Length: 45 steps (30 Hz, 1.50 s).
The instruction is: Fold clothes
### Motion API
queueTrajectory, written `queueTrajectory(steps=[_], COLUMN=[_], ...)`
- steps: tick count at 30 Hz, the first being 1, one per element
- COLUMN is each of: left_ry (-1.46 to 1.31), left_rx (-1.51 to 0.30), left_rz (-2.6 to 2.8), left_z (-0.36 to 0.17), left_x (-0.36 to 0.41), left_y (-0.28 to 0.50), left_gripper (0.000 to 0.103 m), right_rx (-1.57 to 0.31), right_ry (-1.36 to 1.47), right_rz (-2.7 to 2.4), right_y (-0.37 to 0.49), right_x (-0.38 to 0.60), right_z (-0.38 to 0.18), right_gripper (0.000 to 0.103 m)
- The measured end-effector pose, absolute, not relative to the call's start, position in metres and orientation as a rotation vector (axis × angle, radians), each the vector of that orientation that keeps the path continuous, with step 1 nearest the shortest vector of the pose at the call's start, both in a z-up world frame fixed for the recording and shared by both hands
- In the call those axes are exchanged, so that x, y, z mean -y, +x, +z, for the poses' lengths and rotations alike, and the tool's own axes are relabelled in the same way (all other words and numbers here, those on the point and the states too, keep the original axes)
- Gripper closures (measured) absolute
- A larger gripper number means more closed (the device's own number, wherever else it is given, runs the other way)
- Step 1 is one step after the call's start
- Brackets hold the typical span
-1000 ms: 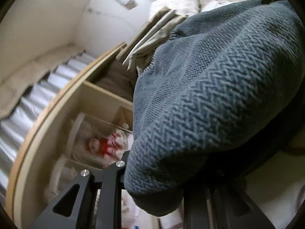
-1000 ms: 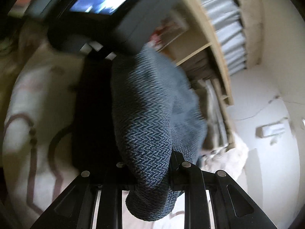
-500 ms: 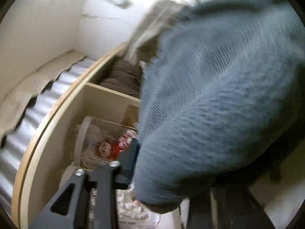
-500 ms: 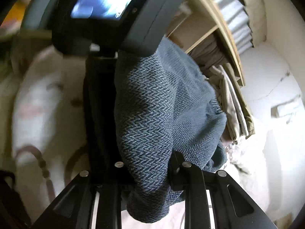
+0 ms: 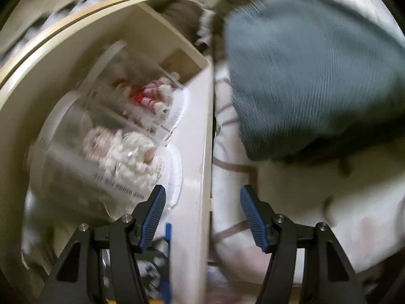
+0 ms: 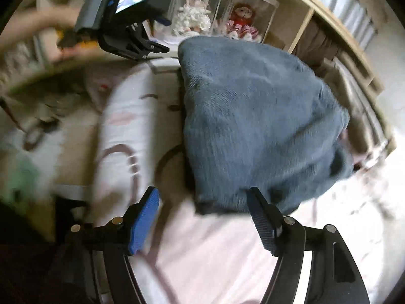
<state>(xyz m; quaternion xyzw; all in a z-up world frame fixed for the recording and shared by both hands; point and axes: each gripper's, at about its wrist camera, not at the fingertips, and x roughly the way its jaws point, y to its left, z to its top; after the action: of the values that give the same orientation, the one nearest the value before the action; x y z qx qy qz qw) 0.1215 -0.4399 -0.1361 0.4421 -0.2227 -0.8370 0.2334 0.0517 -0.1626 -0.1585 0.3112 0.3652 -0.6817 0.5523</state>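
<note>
My right claw (image 6: 202, 217) and left claw (image 5: 202, 215) are both opening with nothing between the pads, and the folded blue-grey sweater (image 6: 253, 126) lies on the bed (image 6: 215, 253) just ahead of my right claw, nearer it than the left.

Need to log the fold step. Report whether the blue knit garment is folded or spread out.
Folded. The blue knit garment lies as a compact, doubled-over bundle on the pale bedding, thick edges showing. How neat the layers are, the motion blur hides.
</note>
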Motion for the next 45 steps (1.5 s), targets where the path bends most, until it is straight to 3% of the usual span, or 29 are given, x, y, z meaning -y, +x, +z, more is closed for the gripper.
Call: queueTrajectory(steps=[6, 9, 12, 17, 23, 31, 37, 41, 43, 45], left_ry=[1.075, 1.096, 1.154, 1.227, 1.217, 1.207, 1.214, 1.218, 1.220, 1.218], left_rx=[0.146, -0.043, -0.121, -0.122, -0.083, -0.099, -0.121, -0.091, -0.117, -0.149], left_rz=[-2.546, -2.640, -2.627, -2.549, -2.531, -2.486, -2.468, -2.461, -2.453, -2.444], left_z=[-0.091, -0.093, -0.115, -0.151, -0.157, -0.160, -0.160, -0.161, -0.159, -0.157], left_x=[0.393, 0.381, 0.377, 0.379, 0.371, 0.369, 0.371, 0.367, 0.370, 0.373], left_y=[0.113, 0.086, 0.058, 0.043, 0.040, 0.042, 0.039, 0.038, 0.038, 0.038], left_gripper=[0.041, 0.041, 0.041, 0.041, 0.041, 0.040, 0.040, 0.040, 0.040, 0.040], right_rx=[-0.516, -0.419, -0.372, -0.422, -0.640, -0.466, -0.654, -0.617, -0.639, -0.687], right_ry=[0.710, 0.716, 0.724, 0.821, 0.933, 0.654, 0.607, 0.662, 0.719, 0.789], right_rz=[-1.753, -1.735, -1.686, -1.613, -1.716, -1.774, -1.686, -1.697, -1.690, -1.680], right_y=[-0.027, -0.057, -0.078, -0.101, -0.127, -0.044, 0.012, 0.007, 0.002, -0.005], right_x=[0.131, 0.155, 0.186, 0.219, 0.185, 0.138, 0.162, 0.147, 0.140, 0.133], right_z=[-0.094, -0.084, -0.085, -0.123, -0.170, -0.129, -0.171, -0.188, -0.193, -0.205], right_gripper=[0.031, 0.031, 0.031, 0.031, 0.034, 0.033, 0.033, 0.032, 0.025, 0.025])
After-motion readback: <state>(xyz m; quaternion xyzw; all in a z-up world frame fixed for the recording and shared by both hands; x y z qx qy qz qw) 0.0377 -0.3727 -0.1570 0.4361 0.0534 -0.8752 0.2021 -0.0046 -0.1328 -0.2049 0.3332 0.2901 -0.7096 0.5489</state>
